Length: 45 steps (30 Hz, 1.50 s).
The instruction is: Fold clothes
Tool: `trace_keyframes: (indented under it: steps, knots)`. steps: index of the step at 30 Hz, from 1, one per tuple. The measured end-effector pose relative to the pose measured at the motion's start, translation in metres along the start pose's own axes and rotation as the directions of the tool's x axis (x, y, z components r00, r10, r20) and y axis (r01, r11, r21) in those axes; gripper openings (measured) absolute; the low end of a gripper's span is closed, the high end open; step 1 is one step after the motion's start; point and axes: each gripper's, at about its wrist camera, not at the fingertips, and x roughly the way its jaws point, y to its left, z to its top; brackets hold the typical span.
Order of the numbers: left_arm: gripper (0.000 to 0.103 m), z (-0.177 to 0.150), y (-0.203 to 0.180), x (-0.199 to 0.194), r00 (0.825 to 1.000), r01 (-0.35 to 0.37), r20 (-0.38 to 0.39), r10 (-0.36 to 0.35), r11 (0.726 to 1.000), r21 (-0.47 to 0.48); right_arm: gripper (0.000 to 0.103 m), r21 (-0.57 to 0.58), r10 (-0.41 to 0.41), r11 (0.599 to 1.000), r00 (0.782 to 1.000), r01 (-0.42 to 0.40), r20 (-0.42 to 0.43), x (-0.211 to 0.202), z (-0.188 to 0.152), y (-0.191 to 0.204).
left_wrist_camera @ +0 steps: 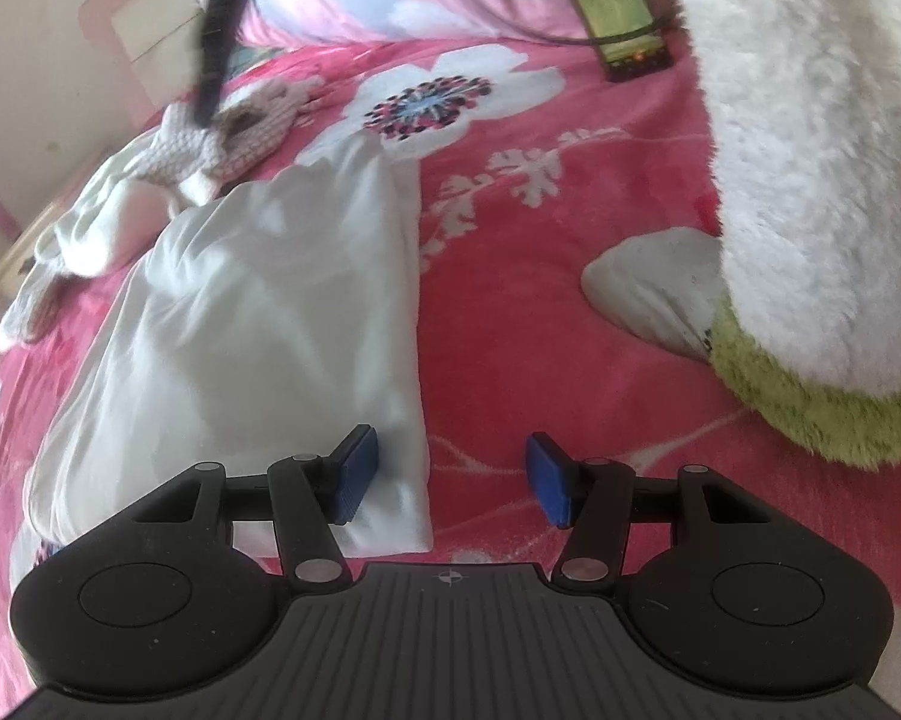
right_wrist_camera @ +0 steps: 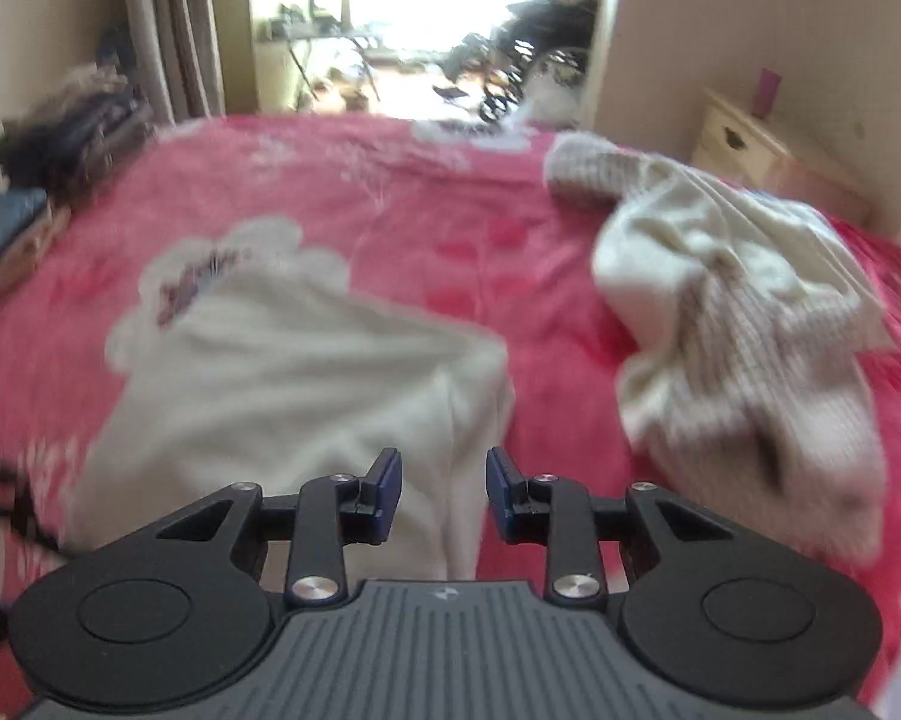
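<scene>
A white garment point(left_wrist_camera: 258, 330) lies partly folded on the pink flowered blanket point(left_wrist_camera: 510, 312). My left gripper point(left_wrist_camera: 450, 477) is open and empty, hovering over the garment's near right corner. In the right wrist view the same white garment point(right_wrist_camera: 294, 384) lies ahead, blurred. My right gripper point(right_wrist_camera: 444, 495) is open and empty, just above the garment's near edge. A pile of cream and knitted clothes point(right_wrist_camera: 744, 300) lies to the right; it also shows in the left wrist view point(left_wrist_camera: 150, 198). A dark blurred shape point(left_wrist_camera: 216, 42) hangs at the top left.
A fluffy white and green plush point(left_wrist_camera: 822, 210) and a grey sock point(left_wrist_camera: 654, 288) lie on the right. A phone with a cable point(left_wrist_camera: 618, 6) lies at the far side. A bedside cabinet point(right_wrist_camera: 744, 132) and dark clothes point(right_wrist_camera: 72, 132) flank the bed.
</scene>
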Motion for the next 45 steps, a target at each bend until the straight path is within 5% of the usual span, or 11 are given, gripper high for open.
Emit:
trace_keyframes:
  steps: [4,8,9,12,21,25,29,37,45]
  knots:
    - [0.049,0.001,0.005,-0.001,1.000,-0.021,0.015,0.022,0.999,-0.041,0.041,0.356,-0.003,0.933,0.993,0.045,-0.117,0.009,-0.042,-0.033]
    - [0.044,0.002,0.005,0.001,0.999,-0.052,0.006,0.052,0.997,-0.054,0.043,0.679,0.069,0.733,0.988,0.045,-0.140,0.025,-0.078,-0.071]
    - [0.042,0.003,0.003,0.002,0.998,-0.064,0.004,0.064,0.997,-0.045,0.043,0.726,0.094,0.687,0.986,0.038,-0.141,0.029,-0.085,-0.077]
    - [0.037,0.005,0.003,0.001,0.996,-0.091,-0.004,0.091,0.994,-0.053,0.043,0.774,0.131,0.632,0.979,0.039,-0.156,0.037,-0.094,-0.080]
    - [0.010,0.009,0.007,-0.001,0.991,-0.132,-0.031,0.129,0.985,-0.115,0.043,0.771,0.161,0.637,0.977,0.004,-0.139,0.045,-0.094,-0.070]
    - [0.002,0.010,0.005,-0.004,0.989,-0.147,-0.031,0.145,0.982,-0.117,0.026,0.755,0.146,0.655,0.979,0.012,-0.142,0.046,-0.090,-0.065]
    - [0.001,0.009,0.003,-0.015,0.988,-0.152,0.003,0.153,0.983,-0.103,0.012,0.723,0.126,0.691,0.981,0.018,-0.145,0.036,-0.085,-0.057]
    - [0.001,0.000,0.004,-0.037,0.990,-0.137,0.007,0.138,0.989,-0.055,0.010,0.672,0.151,0.740,0.981,-0.033,-0.118,0.007,-0.073,-0.039]
    - [0.002,-0.004,-0.006,-0.016,0.991,-0.132,-0.025,0.132,0.991,-0.007,0.011,0.604,0.103,0.797,0.978,0.029,-0.183,0.038,-0.100,-0.034]
